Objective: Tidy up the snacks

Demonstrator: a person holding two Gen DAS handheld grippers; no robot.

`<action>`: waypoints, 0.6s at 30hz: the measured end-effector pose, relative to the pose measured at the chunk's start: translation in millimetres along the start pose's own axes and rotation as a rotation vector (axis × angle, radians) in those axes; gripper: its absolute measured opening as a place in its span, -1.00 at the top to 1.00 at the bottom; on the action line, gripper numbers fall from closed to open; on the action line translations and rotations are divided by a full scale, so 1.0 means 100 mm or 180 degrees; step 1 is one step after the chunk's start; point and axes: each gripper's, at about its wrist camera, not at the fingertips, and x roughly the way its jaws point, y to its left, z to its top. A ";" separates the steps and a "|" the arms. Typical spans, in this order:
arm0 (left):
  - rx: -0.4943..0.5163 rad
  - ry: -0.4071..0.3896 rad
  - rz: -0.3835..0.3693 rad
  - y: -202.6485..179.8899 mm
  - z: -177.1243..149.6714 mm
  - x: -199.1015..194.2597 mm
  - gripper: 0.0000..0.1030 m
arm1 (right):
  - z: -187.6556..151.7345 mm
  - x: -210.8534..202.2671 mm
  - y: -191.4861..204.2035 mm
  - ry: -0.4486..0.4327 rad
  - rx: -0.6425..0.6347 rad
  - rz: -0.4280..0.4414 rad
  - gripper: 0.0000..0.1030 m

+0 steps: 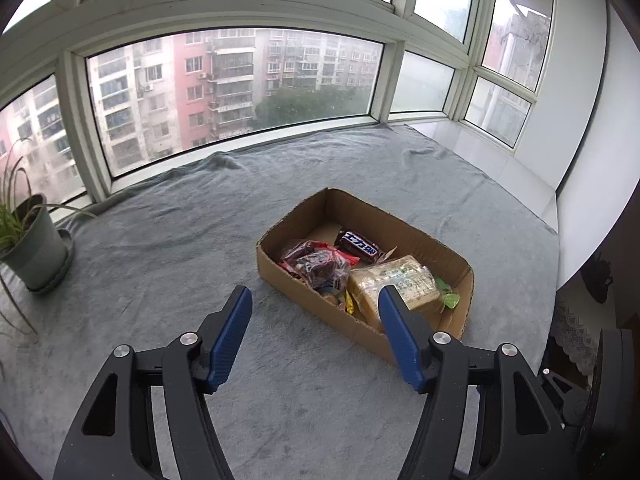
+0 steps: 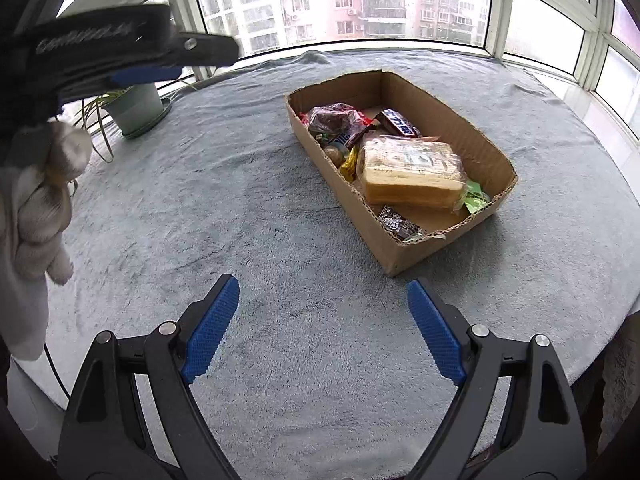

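Note:
A shallow cardboard box (image 1: 440, 240) (image 2: 476, 136) sits on the grey blanket and holds several snacks: a wrapped loaf of sliced bread (image 1: 394, 280) (image 2: 412, 168), a dark chocolate bar (image 1: 358, 246) (image 2: 400, 122), a clear bag of dark red pieces (image 1: 316, 264) (image 2: 332, 118) and a small dark packet (image 2: 398, 222). My left gripper (image 1: 316, 300) hangs above the blanket at the box's near left side, open, with nothing between its blue pads. In the right wrist view my right gripper (image 2: 322, 292) stands open over bare blanket in front of the box, and the left gripper (image 2: 152, 74) shows blurred at the upper left.
A green potted plant (image 1: 34, 244) (image 2: 136, 110) stands on the blanket by the window at the left. A gloved hand (image 2: 36, 208) holds the left tool. A white sill (image 1: 480, 148) runs at the far right. Grey blanket (image 2: 224, 208) spreads left of the box.

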 end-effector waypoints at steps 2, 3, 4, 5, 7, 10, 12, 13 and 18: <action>0.0000 -0.0028 0.0089 0.04 -0.08 -0.11 -0.32 | 0.02 -0.05 -0.02 -0.0051 0.0067 -0.0036 -0.72; 0.0009 -0.0033 0.0136 0.05 -0.12 -0.16 -0.33 | 0.03 -0.07 -0.03 -0.0074 0.0094 -0.0058 -0.72; 0.0010 -0.0034 0.0180 0.06 -0.16 -0.20 -0.38 | 0.04 -0.10 -0.04 -0.0098 0.0120 -0.0086 -0.72; 0.0000 -0.0043 0.0213 0.07 -0.21 -0.25 -0.39 | 0.06 -0.13 -0.04 -0.0123 0.0142 -0.0118 -0.72; -0.0052 -0.0043 0.0244 0.11 -0.30 -0.32 -0.42 | 0.09 -0.18 -0.05 -0.0169 0.0181 -0.0190 -0.72; -0.0109 0.0000 0.0282 0.14 -0.44 -0.40 -0.49 | 0.15 -0.22 -0.05 -0.0219 0.0203 -0.0280 -0.72; -0.0094 0.0008 0.0335 0.13 -0.52 -0.46 -0.49 | 0.17 -0.23 -0.05 -0.0241 0.0204 -0.0293 -0.72; -0.0097 0.0011 0.0344 0.13 -0.54 -0.47 -0.49 | 0.18 -0.23 -0.05 -0.0243 0.0203 -0.0295 -0.72; -0.0195 0.0008 0.0329 0.18 -0.58 -0.53 -0.49 | 0.20 -0.22 -0.01 -0.0245 0.0181 -0.0305 -0.73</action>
